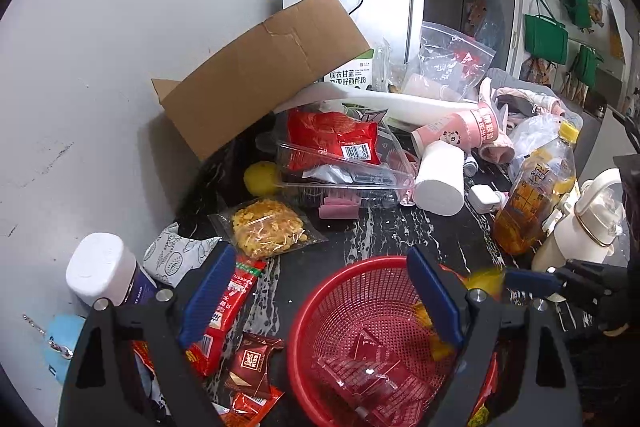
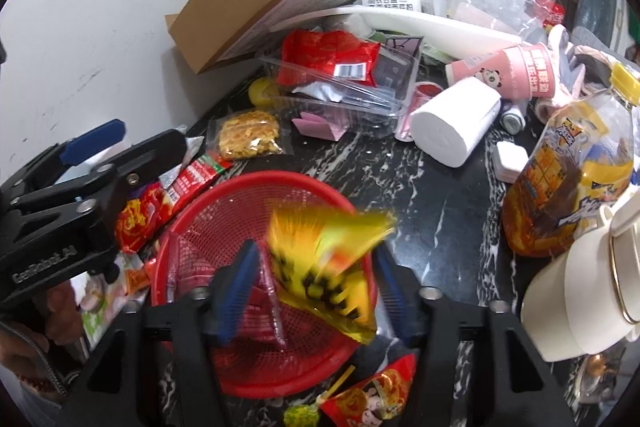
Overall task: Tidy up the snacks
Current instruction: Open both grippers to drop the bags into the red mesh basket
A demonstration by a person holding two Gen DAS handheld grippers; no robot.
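Over the basket: right tongs (image 2: 316, 287) spread, yellow snack packet (image 2: 324, 259) blurred, looks already loose
Left tongs (image 1: 320, 291): wide, empty
Risk: packet could catch the red basket (image 2: 200, 223) rim and slide onto the worktop (image 2: 436, 203)

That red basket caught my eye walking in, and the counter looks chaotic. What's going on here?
A person with a handheld gripper in each hand is sorting snacks into the red basket. The right gripper is over the basket, open, with a blurred yellow snack packet between its fingers, apparently dropping in. Red packets already lie inside. The left gripper hovers open beside the basket, holding nothing. More snacks lie scattered around.
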